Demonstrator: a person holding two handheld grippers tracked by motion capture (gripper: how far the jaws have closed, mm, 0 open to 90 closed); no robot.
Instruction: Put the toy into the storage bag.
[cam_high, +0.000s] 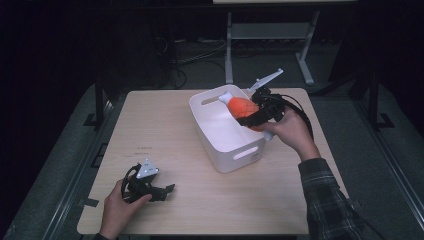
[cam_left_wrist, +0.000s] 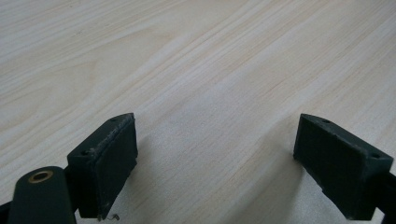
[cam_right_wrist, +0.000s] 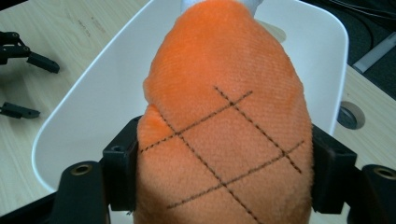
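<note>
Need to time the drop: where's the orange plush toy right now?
In the high view, the plush toy is clamped in the right gripper, over the far right rim of the white bin.

In the right gripper view the orange plush (cam_right_wrist: 224, 126) runs off the bottom edge, and its white tip is cut by the top edge. It hides most of the bin (cam_right_wrist: 93, 116) floor. In the high view the right gripper (cam_high: 255, 116) and hand (cam_high: 290, 131) cover the plush's lower end. The left gripper's (cam_left_wrist: 215, 158) jaws are cut off at the bottom of the left gripper view.
</note>
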